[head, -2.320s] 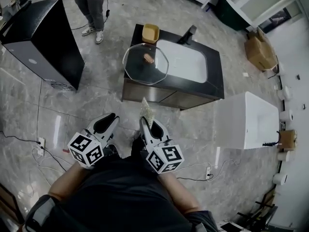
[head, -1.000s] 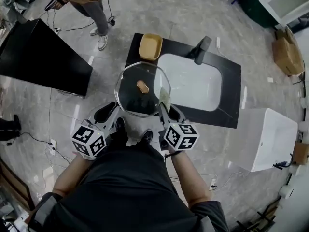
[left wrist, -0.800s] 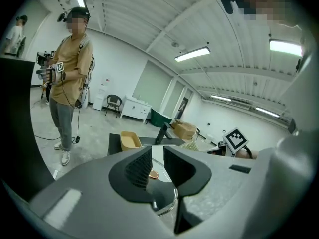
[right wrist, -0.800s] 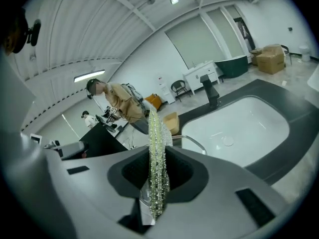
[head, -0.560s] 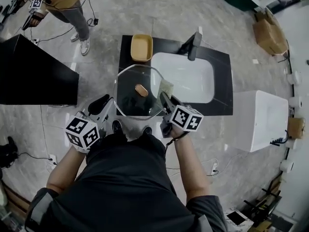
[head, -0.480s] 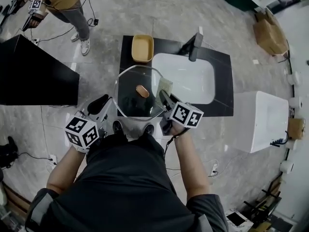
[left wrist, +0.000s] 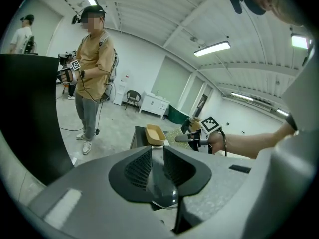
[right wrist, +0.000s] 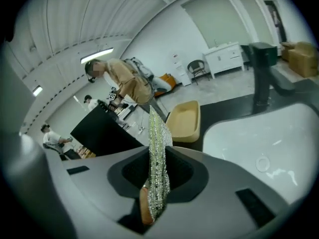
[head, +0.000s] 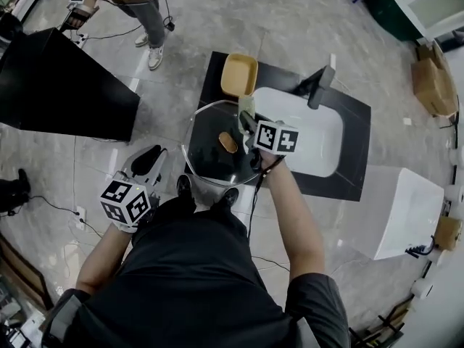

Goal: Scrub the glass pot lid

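Now right hand-held gripper [head: 246,120] pinches scourer [right wrist: 158,148] near lid [head: 214,158]; left hand-held gripper [head: 150,156] closed, empty.

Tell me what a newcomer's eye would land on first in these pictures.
The big glass pot lid draws the eye first. It rests on the left end of the black counter, beside the white sink. Next is the right gripper, reaching over the lid's far edge and shut on a glittery scrubbing cloth. A tan tray sits just beyond.
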Demonstrator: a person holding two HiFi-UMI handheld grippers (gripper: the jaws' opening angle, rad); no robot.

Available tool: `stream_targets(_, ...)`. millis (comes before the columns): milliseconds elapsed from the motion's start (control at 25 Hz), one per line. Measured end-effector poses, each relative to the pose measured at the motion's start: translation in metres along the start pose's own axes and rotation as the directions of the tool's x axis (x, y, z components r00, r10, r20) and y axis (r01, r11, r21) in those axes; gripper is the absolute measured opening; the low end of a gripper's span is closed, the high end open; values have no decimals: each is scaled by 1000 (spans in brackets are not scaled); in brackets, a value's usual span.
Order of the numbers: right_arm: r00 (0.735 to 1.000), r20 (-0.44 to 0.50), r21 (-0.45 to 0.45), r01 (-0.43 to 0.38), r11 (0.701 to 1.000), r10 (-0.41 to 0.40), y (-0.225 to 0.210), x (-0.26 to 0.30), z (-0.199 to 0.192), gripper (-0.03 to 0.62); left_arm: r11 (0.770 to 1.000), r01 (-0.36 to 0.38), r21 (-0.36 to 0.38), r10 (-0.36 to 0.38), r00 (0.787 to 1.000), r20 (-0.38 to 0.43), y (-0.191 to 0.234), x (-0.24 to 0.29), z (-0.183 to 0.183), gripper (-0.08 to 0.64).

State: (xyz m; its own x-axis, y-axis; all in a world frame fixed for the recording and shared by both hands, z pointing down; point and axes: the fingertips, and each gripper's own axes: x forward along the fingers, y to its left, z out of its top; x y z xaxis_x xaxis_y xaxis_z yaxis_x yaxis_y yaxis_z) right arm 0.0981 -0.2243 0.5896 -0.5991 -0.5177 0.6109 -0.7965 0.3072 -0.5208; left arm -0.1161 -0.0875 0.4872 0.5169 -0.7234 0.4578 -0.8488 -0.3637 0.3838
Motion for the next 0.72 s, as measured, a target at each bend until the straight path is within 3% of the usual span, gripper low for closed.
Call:
stream_targets(80,992,-88,13,-87,996,88,10,22,-1,66,999,-34,-23,34,999,1,4,-6,-5,74)
stream_targets(160,976,-132,100,-160,982,173,20,40,-4,66,997,-58,-45,59,998,5,5,-9,-8,74)
stream_targets(280,969,-133,228,-175,958,209,19,56,-13,66,994,-80,-70,81,997,11,2,-12,-12,74)
stream_targets(480,990,-102,407,-51,912,101,-23,53,-30,66,992,-92,-82,92,996,4,0,-15,-19,74)
stream_targets(720,998,-63,505,58,861,-30,-71,19,-50,66,996,-62,-57,62,998,1,-8,-3,-11,74)
